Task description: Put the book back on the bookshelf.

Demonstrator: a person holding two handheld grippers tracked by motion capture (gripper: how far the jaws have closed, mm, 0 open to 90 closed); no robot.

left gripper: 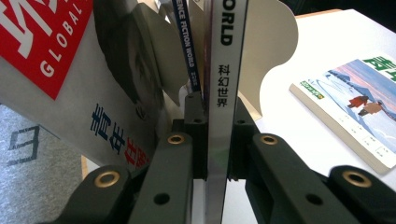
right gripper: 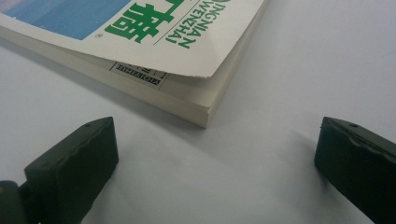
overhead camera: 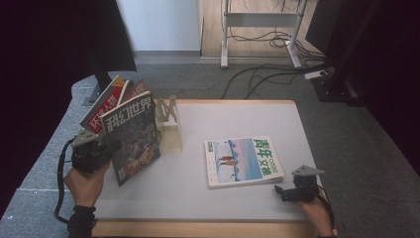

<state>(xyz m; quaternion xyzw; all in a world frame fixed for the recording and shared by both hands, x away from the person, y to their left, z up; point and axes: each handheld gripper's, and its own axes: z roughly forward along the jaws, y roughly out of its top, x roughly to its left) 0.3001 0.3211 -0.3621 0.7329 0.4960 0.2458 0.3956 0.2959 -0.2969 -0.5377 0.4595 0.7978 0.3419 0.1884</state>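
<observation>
My left gripper [overhead camera: 106,148] is shut on a science-fiction magazine [overhead camera: 132,136], held upright and tilted above the table's left side. In the left gripper view the jaws clamp the magazine's silvery spine [left gripper: 219,116]. Behind it, other magazines [overhead camera: 106,105] lean at a pale wooden rack [overhead camera: 168,124]; a red-covered one [left gripper: 51,42] stands close on the left. A blue-and-white book [overhead camera: 243,161] lies flat near the table's middle right. My right gripper [overhead camera: 281,191] rests open on the table just off the book's near right corner [right gripper: 205,116], with nothing between its jaws.
The white table [overhead camera: 233,119] has a wooden front edge. Grey carpet surrounds it, with cables [overhead camera: 262,74] and a desk frame [overhead camera: 257,25] on the floor beyond. Dark curtains hang at both sides.
</observation>
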